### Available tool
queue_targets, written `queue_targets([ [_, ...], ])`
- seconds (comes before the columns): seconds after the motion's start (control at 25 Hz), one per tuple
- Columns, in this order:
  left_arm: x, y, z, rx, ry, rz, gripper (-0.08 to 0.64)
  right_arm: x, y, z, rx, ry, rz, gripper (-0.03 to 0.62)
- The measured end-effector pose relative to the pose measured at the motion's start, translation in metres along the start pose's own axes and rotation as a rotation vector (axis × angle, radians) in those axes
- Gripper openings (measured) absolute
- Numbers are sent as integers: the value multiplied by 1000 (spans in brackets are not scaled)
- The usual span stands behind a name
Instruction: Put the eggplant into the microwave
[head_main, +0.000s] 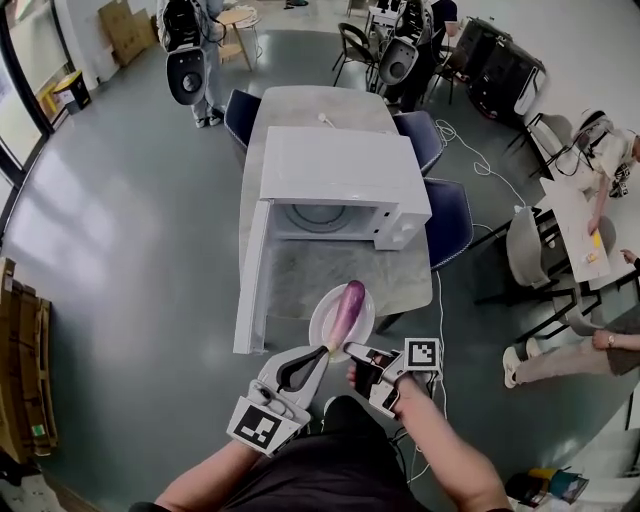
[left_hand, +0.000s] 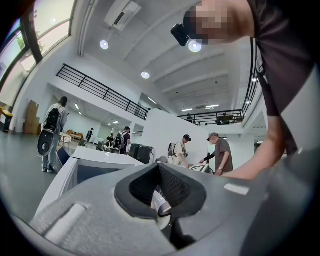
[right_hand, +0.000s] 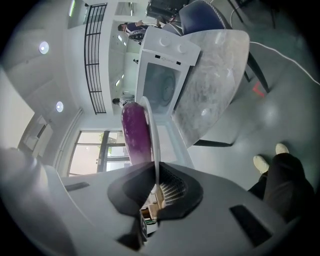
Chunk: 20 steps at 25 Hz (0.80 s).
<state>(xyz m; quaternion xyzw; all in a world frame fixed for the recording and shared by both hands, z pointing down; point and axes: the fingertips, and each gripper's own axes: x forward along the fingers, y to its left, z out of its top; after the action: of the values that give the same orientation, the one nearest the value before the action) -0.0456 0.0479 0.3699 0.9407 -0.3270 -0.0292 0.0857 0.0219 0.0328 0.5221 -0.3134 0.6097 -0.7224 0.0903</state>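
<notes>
Holding an eggplant (head_main: 347, 305), the plate (head_main: 320, 328) is clamped by the right gripper (head_main: 353, 350); left gripper (head_main: 321, 357) closed, microwave (head_main: 340, 165) open.

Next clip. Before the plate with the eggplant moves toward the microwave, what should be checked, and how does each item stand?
1. Access: microwave door open, swung wide left: ok.
2. Space: cavity shows nothing inside: ok.
3. Grip: right gripper tongs clamped on plate rim: ok.
4. Load: eggplant lying on plate, far end at the rim: ok.
5. Support: left gripper tongs shut, empty, by the near rim; whether it steadies the plate: cannot tell.
</notes>
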Motion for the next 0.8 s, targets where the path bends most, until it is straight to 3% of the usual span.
queue_targets([
  [0.32, 41, 26, -2, -14, 2, 10, 9, 33, -2, 56, 7, 9, -16, 21],
  [0.6, 89, 66, -8, -30, 32, 102, 9, 75, -21, 118, -42, 149, -105, 21],
  [0.8, 121, 95, -19, -38, 72, 193, 9, 100, -33, 159, -39, 197, -133, 21],
])
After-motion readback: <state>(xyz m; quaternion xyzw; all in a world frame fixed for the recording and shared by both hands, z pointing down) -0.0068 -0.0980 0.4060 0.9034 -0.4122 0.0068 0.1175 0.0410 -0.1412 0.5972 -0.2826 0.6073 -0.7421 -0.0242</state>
